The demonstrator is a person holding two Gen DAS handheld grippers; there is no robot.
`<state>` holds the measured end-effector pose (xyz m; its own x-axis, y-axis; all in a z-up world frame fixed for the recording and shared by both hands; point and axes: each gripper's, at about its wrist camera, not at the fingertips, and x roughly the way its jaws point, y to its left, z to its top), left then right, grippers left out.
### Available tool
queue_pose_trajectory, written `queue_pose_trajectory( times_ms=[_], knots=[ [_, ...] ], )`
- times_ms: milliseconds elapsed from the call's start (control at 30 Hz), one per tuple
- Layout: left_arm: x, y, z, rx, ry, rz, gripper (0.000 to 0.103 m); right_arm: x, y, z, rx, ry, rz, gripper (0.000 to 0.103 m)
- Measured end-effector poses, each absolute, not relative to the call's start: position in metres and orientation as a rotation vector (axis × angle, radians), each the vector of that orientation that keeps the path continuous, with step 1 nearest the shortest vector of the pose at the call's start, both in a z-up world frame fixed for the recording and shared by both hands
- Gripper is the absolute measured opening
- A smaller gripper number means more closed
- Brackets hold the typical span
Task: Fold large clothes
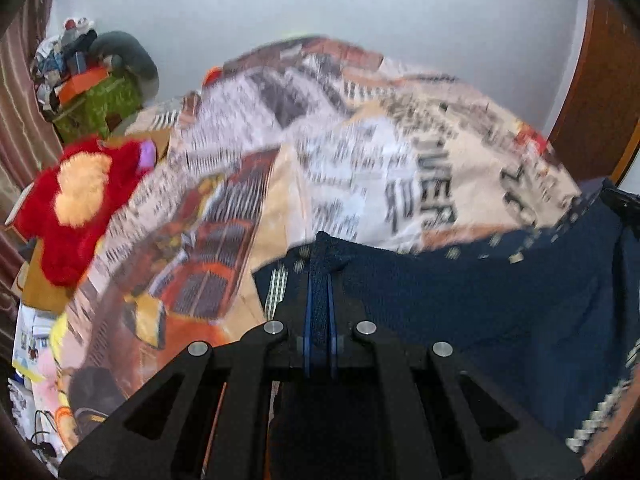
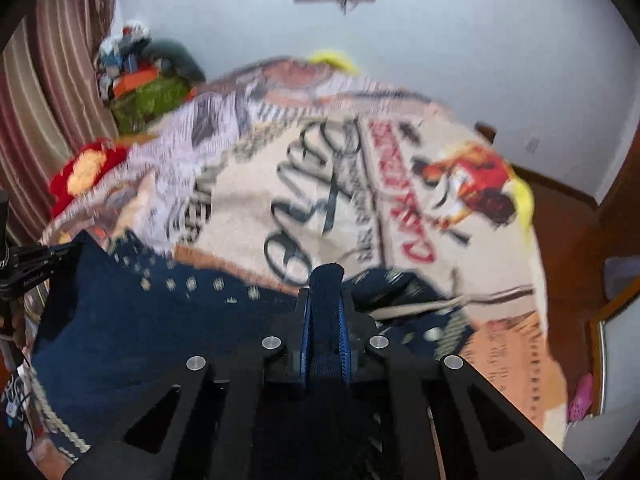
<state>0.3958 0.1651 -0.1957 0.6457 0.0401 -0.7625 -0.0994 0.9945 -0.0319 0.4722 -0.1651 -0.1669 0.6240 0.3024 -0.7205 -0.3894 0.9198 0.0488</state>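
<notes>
both claws (image 1: 319,280) (image 2: 326,300) clamped on navy garment (image 1: 500,300).

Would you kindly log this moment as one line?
left hand-held gripper: shut on navy garment | right hand-held gripper: shut on navy garment | surface: printed bedsheet

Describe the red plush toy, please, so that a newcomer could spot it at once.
Start at the striped curtain on the left. Beside it, at the printed bedsheet's left edge, lies the plush toy: the only fluffy thing there, bright red with pale orange patches.
</notes>
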Motion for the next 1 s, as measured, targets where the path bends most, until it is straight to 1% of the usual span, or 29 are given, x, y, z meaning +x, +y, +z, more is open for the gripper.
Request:
queue_pose_trajectory(
  times_ms=[100, 167, 233, 333, 500, 600, 800, 867, 900, 933, 967, 1000],
  knots=[
    [0.405, 0.159, -0.180, -0.049, 0.826, 0.090, 0.006, 0.474, -0.171, -0.147, -0.101, 0.746, 0.374, 0.009],
    [0.416, 0.158, -0.182, -0.045, 0.834, 0.099, 0.006, 0.483, -0.171, -0.145, -0.104, 0.743, 0.353, 0.009],
    [0.433, 0.161, -0.197, -0.066, 0.882, 0.113, 0.006, 0.491, -0.171, -0.152, -0.106, 0.764, 0.333, 0.009],
    [0.448, 0.168, -0.229, -0.093, 0.962, 0.147, 0.006, 0.506, -0.171, -0.179, -0.120, 0.827, 0.300, 0.009],
    [0.453, 0.171, -0.267, -0.095, 1.039, 0.155, 0.006, 0.519, -0.174, -0.216, -0.113, 0.920, 0.290, 0.009],
    [0.448, 0.169, -0.266, -0.079, 1.031, 0.147, 0.006, 0.518, -0.177, -0.212, -0.096, 0.919, 0.304, 0.009],
    [0.429, 0.160, -0.236, 0.019, 0.967, 0.163, 0.007, 0.494, -0.169, -0.183, -0.157, 0.890, 0.304, 0.013],
    [0.423, 0.161, -0.225, 0.023, 0.957, 0.173, 0.008, 0.483, -0.166, -0.171, -0.177, 0.867, 0.298, 0.019],
    [0.419, 0.163, -0.218, 0.002, 0.955, 0.170, 0.011, 0.476, -0.165, -0.164, -0.172, 0.850, 0.299, 0.030],
    [0.415, 0.165, -0.211, -0.024, 0.953, 0.165, 0.017, 0.471, -0.165, -0.158, -0.165, 0.834, 0.302, 0.047],
    [0.414, 0.167, -0.207, -0.044, 0.949, 0.162, 0.022, 0.463, -0.164, -0.149, -0.152, 0.805, 0.307, 0.055],
    [0.409, 0.167, -0.200, -0.063, 0.939, 0.158, 0.032, 0.456, -0.163, -0.142, -0.141, 0.777, 0.317, 0.064]
  ],
)
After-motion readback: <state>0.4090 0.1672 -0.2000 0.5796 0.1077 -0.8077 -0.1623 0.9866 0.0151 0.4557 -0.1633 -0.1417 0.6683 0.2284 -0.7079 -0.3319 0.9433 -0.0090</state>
